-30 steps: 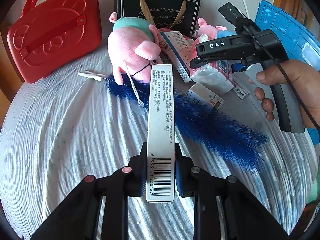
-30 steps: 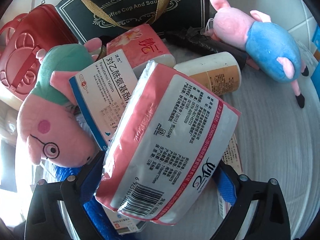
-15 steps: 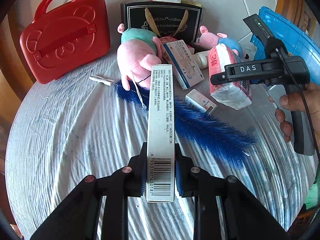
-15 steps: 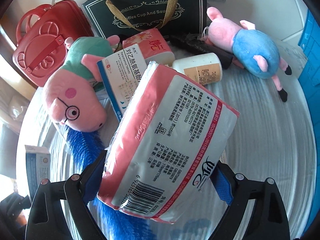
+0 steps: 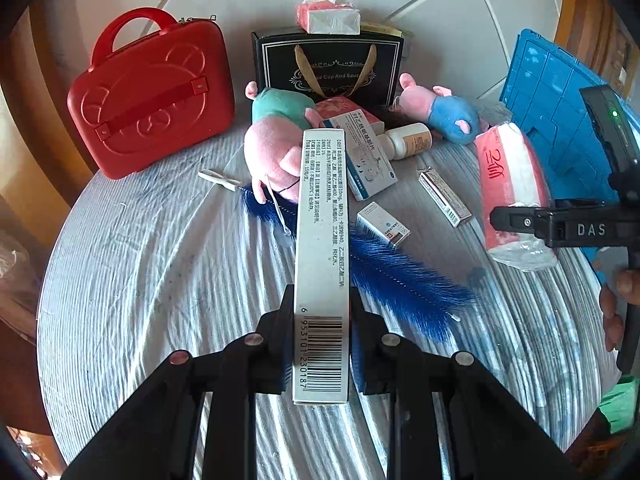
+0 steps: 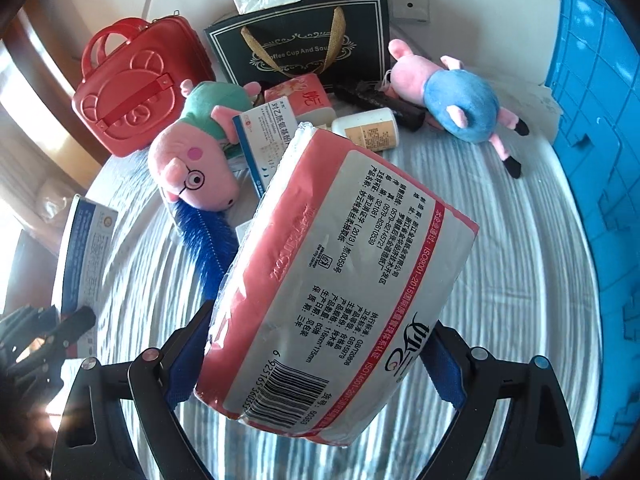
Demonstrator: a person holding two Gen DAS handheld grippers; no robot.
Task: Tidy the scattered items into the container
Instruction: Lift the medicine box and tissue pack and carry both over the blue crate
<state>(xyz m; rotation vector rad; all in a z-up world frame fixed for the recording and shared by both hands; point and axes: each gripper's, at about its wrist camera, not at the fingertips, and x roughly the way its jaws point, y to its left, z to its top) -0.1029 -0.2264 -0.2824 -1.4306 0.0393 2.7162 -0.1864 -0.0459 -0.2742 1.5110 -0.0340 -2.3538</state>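
Both claws loaded above the desk [image 5: 160, 248]

Left claw [image 5: 322, 344] clamped on a long box [image 5: 322, 240]; right claw [image 6: 316, 344] clamped on a tissue pack [image 6: 340, 272], near the blue crate [image 6: 596, 160]; plush pigs, small boxes and a bottle [image 6: 368, 128] lie scattered below.

a: where does the left wrist view sit?

b: behind the left tool [image 5: 321, 344], raised over the tabletop [image 5: 152, 264], looking steeply down and forward toward the red case [image 5: 152, 96] and black gift bag [image 5: 328, 68].

a: and the right wrist view?

b: behind the right tool [image 6: 316, 356], same steep tilt, a pack filling its near field. both share the red case [image 6: 132, 88], the bag [image 6: 304, 40], the plush pile and the blue crate [image 6: 592, 120]; each view catches the other tool at its edge.
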